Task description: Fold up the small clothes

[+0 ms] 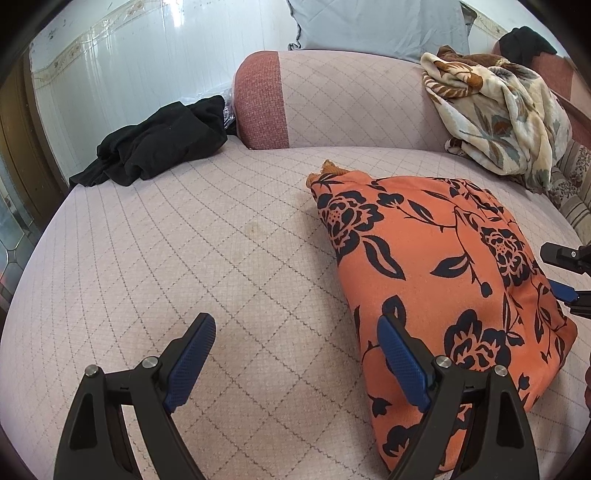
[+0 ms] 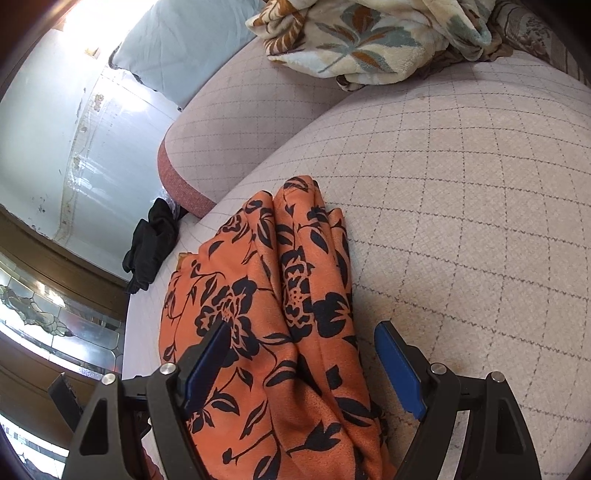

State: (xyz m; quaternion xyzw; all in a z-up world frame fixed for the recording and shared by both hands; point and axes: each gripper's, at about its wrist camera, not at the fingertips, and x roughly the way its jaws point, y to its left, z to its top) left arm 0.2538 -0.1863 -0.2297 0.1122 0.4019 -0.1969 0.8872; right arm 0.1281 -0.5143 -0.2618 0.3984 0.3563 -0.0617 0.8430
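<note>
The orange floral garment [image 1: 439,280] lies folded into a thick, layered bundle on the seat of a pale quilted sofa [image 1: 221,258], whose cover carries a diamond grid of stitched lines and a faint brownish stain just beside the garment's left edge. Taking that garment as the landmark: behind it rises the sofa's backrest, ending in a reddish woven end panel [image 1: 260,99]. Well apart from it, at the far left end of the seat, sits a crumpled black cloth [image 1: 155,144]. Behind and to its right, a cream leaf-patterned blanket [image 1: 498,110] is heaped over the backrest, with another dark piece [image 1: 524,40] above it. A grey-blue cushion [image 1: 376,22] leans on top of the backrest, against a white tiled wall [image 1: 110,66] with a decorative border strip. In the right wrist view, dark wood framing and patterned glass [image 2: 55,325] show far beyond the garment's left side.

The left gripper [image 1: 295,358] hovers over bare sofa at the garment's near left corner, jaws spread wide and holding nothing. The right gripper [image 2: 303,365] has its jaws parted too, straddling the near end of the garment's folds without clamping it.
</note>
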